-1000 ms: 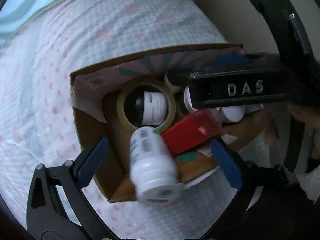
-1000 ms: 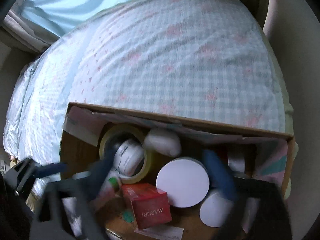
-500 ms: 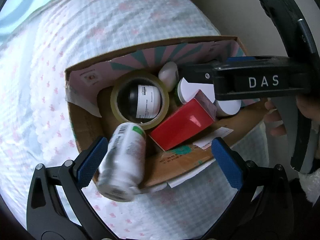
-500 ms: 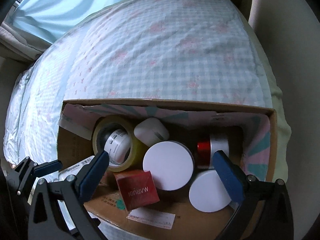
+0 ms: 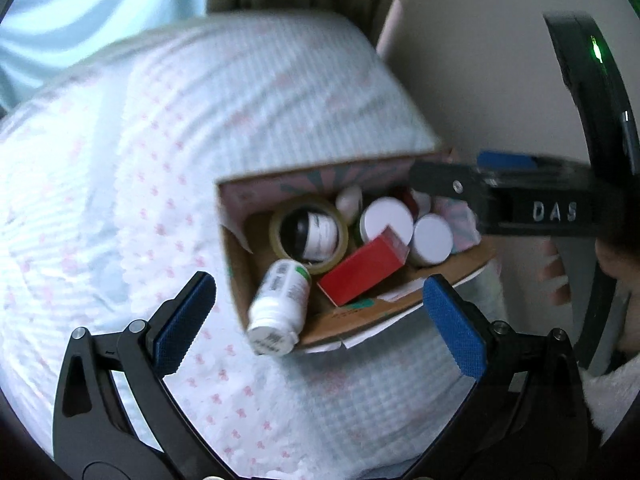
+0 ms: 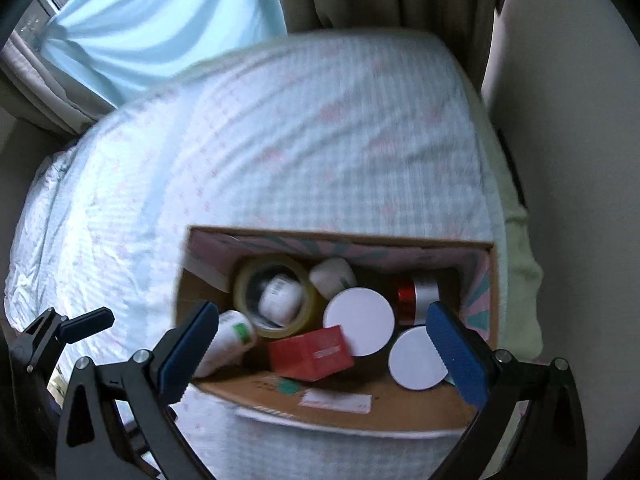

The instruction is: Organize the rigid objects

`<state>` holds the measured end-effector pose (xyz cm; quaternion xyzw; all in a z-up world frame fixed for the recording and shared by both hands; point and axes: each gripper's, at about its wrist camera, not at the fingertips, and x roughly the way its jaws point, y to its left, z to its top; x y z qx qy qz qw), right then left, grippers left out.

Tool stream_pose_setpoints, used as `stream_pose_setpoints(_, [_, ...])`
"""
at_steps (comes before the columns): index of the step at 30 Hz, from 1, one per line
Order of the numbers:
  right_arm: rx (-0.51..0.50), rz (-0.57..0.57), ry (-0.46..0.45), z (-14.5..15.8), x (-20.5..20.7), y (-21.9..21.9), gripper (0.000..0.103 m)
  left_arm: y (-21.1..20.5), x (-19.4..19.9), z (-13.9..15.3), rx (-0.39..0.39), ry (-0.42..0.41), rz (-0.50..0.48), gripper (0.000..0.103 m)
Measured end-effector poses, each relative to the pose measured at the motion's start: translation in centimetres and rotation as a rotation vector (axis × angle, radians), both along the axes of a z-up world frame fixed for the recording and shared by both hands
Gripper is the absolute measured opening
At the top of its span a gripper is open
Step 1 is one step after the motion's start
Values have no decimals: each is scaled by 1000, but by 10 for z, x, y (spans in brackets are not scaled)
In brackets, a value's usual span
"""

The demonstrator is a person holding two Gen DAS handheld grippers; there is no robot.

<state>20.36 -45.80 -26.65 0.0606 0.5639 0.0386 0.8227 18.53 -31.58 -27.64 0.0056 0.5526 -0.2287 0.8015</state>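
**Both claws drawn back from the filled box**

Since the earlier frames I have pulled both claws up and away from the cardboard box (image 5: 280, 308), so it now looks smaller in both wrist views, and the white pill bottle (image 5: 280, 308) that was blurred above the box a second ago now lies on its side in the box's near-left corner, its base jutting over the near wall.

All places below are given relative to the cardboard box, which sits on the pink-dotted bedspread (image 5: 120, 200).

Left to right in the left wrist view: my left claw (image 5: 320, 312) hangs above the box's near side, spread wide, holding nothing. Inside the box, the tape roll (image 5: 308, 232) lies at the left with a dark labelled jar (image 5: 314, 234) standing within its ring. A small white bottle (image 5: 348, 202) lies just behind the roll against the far wall. The red carton (image 5: 362, 272) lies tilted at the centre, touching the roll's near edge. Two white-lidded jars (image 5: 387, 220) stand right of centre, one behind the carton and one to its right.

In the right wrist view, a red-and-silver can (image 6: 416, 298) lies at the box's far right. My right claw (image 6: 320, 344) hovers above the box's near wall, also spread wide and holding nothing.
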Motion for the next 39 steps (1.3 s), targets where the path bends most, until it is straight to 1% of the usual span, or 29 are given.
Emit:
stream_pose_setpoints(3, [-2, -22, -68, 45, -14, 18, 103, 24, -3, 42, -7, -69, 41, 103])
stream_pose_setpoints(5, [-6, -33, -115, 75, -25, 32, 103, 48, -9, 79, -25, -130, 72, 103])
stream_pose_setpoints(6, [-8, -36, -131, 86, -29, 37, 103, 56, -11, 89, -23, -150, 82, 103])
stream_pose_setpoints(7, [-15, -38, -155, 107, -38, 47, 103, 67, -14, 105, -21, -181, 94, 103])
stream_pose_setpoints(8, [-20, -39, -170, 118, -43, 53, 103, 80, -19, 123, -16, -214, 109, 103])
stream_pose_setpoints(10, [-39, -35, -236, 156, -63, 73, 103, 102, -27, 151, -14, -265, 139, 103])
stream_pose_setpoints(12, [-65, -23, -291, 185, -80, 91, 103, 129, -37, 180, -26, -315, 175, 103])
stream_pose_setpoints(15, [-80, -25, -376, 218, -108, 116, 103, 166, -56, 215, -18, -398, 231, 103])
stream_pose_setpoints(16, [-84, -30, -396, 225, -116, 121, 103, 179, -67, 226, -17, -426, 250, 103])
stream_pose_setpoints(19, [-113, -37, -460, 243, -142, 142, 103, 204, -92, 246, -33, -486, 282, 103])
stream_pose_setpoints(20, [-125, -40, -478, 245, -149, 147, 103, 210, -101, 251, -28, -506, 292, 103])
stream_pose_setpoints(23, [-140, -47, -517, 250, -167, 161, 103, 223, -120, 258, -12, -549, 307, 103])
stream_pose_setpoints(26, [-144, -62, -549, 249, -179, 168, 103, 232, -134, 257, -27, -579, 313, 103])
stream_pose_setpoints(31, [-167, -67, -563, 249, -185, 174, 103, 239, -145, 261, -29, -626, 323, 103])
stream_pose_setpoints(39, [-173, -91, -586, 255, -188, 174, 103, 242, -149, 264, -49, -632, 323, 103])
